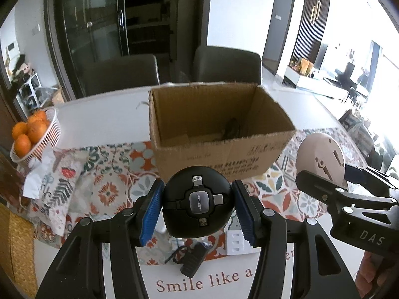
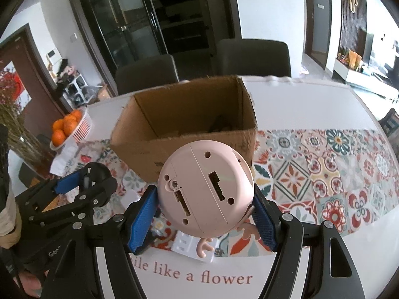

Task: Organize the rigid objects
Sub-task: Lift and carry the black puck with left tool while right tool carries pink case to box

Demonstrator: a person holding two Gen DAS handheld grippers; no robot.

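Note:
My left gripper [image 1: 198, 203] is shut on a round black cable reel [image 1: 197, 201] marked PISEN, held above the table. Its blue pads [image 1: 149, 211] press the reel's two sides. My right gripper [image 2: 207, 199] is shut on a round pink toy [image 2: 205, 190] with small antlers below it, underside facing the camera. Beyond both stands an open cardboard box [image 1: 219, 154], also the cardboard box [image 2: 139, 154] in the right wrist view, with something dark on its floor. In the left wrist view the pink toy [image 1: 321, 157] in the right gripper shows at right.
A white basket of oranges [image 1: 32, 134] stands at the far left. A white socket block [image 1: 235, 243] and a small black clip device [image 1: 193, 259] lie below the left gripper on a patterned runner [image 2: 324, 174]. Two dark chairs [image 1: 227, 64] stand behind the table.

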